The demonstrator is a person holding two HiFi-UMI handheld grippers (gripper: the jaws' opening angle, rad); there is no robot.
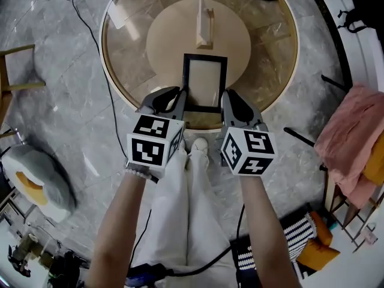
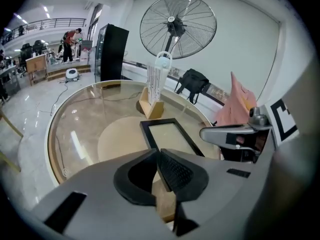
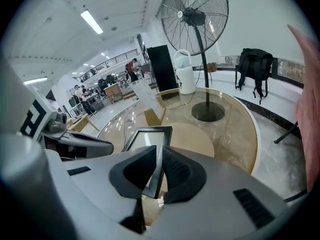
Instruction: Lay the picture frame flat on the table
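The frame [image 1: 204, 83] is over the near side of the round glass surface [image 1: 129, 71], with a wooden stand [image 1: 204, 29] just beyond it. The left gripper [image 1: 182, 99] has its jaws clamped on the frame's left rail by the near corner. The right gripper [image 1: 227, 101] pinches the right rail the same way; I cannot tell whether the frame lies flat.

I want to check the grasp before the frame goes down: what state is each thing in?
picture frame: held by both side edges, close to flat, at the table's near side
left gripper: shut on its left edge
right gripper: shut on its right edge
wooden stand: upright on the table
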